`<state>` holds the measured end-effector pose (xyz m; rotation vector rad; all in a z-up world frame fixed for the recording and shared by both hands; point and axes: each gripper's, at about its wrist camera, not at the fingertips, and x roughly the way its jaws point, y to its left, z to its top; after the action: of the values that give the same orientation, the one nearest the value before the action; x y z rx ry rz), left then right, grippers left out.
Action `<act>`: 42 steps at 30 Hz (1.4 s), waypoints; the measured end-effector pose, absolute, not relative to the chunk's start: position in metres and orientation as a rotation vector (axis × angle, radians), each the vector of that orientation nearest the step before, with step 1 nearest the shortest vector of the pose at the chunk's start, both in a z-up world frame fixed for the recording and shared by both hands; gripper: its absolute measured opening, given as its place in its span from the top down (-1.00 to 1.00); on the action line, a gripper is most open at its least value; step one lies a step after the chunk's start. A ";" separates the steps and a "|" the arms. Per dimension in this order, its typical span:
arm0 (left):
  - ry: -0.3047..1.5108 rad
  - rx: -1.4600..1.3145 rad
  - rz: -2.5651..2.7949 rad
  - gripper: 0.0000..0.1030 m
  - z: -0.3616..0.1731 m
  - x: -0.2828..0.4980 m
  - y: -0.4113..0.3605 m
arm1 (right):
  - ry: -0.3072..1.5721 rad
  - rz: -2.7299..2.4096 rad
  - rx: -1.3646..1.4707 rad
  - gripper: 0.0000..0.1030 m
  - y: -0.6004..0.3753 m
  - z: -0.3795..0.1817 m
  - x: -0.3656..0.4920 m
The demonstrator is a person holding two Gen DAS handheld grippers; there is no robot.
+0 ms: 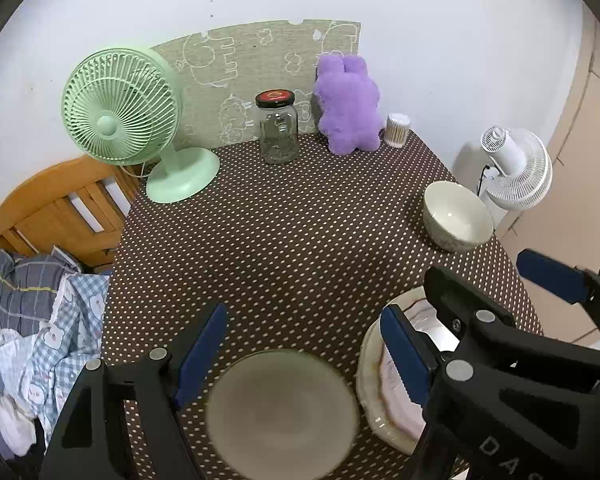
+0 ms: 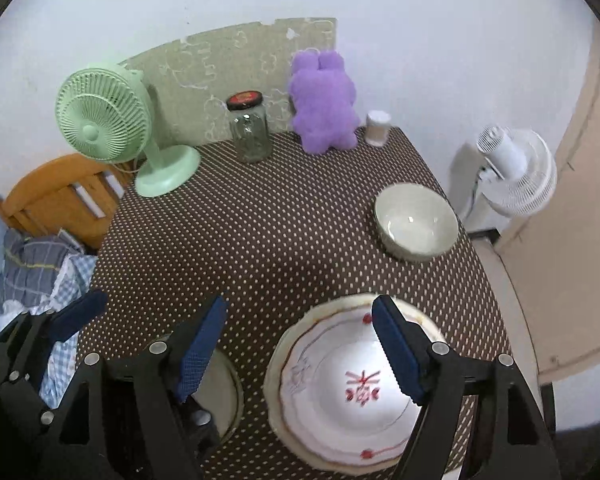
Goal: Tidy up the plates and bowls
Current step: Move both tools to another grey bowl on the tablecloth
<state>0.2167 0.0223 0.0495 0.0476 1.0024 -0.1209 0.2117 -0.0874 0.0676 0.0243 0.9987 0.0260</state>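
Left gripper [image 1: 304,354] is hanging over the flat round grey plate [image 1: 282,414] near the table's front edge, jaws spread wide, nothing between the blue pads. Right gripper [image 2: 300,350] is hovering over the white scalloped plate with red markings [image 2: 340,396], jaws also apart and holding nothing. That plate is sitting stacked on a cream plate [image 2: 274,384] whose rim is showing around it. Grey plate and the stack are lying side by side, close but not touching. Cream ceramic bowl [image 2: 416,222] is standing alone near the right edge of the brown polka-dot tablecloth [image 2: 268,240], well apart from the plates. Middle of the cloth is lying bare between plates and back row. Along the back edge: mint green desk fan [image 1: 120,120], glass jar with black-red lid [image 1: 278,128], purple plush toy [image 1: 348,108], cotton swab tub [image 1: 398,130].
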 end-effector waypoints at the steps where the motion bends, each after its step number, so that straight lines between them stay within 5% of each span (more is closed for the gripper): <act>1: 1.002 0.045 -0.115 -0.56 0.050 0.219 0.017 | 0.996 0.030 0.009 -0.52 -0.091 0.070 0.214; 31: 1.015 0.020 0.022 -0.56 0.018 0.313 -0.134 | 1.017 0.113 -0.009 -0.50 -0.244 0.042 0.323; 42: 1.044 0.025 0.017 -0.40 -0.023 0.360 -0.169 | 1.043 0.073 0.001 -0.38 -0.278 0.003 0.368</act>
<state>0.3598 -0.1690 -0.0228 0.0254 1.0443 0.0171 0.3677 -0.2776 0.0030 0.0010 1.0435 0.0731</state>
